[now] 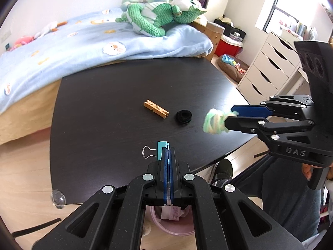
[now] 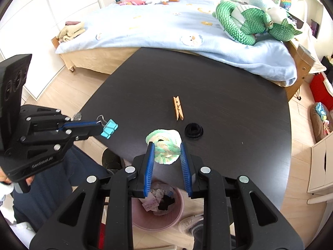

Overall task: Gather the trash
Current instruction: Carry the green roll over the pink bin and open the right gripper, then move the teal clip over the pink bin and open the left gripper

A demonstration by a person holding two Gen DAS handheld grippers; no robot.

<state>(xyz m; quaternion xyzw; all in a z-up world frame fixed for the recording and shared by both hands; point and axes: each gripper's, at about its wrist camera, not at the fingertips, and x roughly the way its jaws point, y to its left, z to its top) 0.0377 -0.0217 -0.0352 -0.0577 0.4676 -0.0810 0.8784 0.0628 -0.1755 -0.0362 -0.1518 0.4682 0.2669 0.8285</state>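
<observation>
Beyond both your grippers lies the dark table (image 1: 104,104), and below them, on the floor at its near edge, stands the pink trash bin (image 2: 179,206) with scraps in it. Your right gripper (image 2: 167,148) is pinching a coiled green-and-cream chenille stem (image 2: 166,139); your left gripper (image 1: 167,149) is pressed together on a teal binder clip (image 1: 161,150). On the table ahead of your fingertips lie a wooden clothespin (image 1: 156,108) and, just beside it, a black chenille coil (image 1: 183,116).
</observation>
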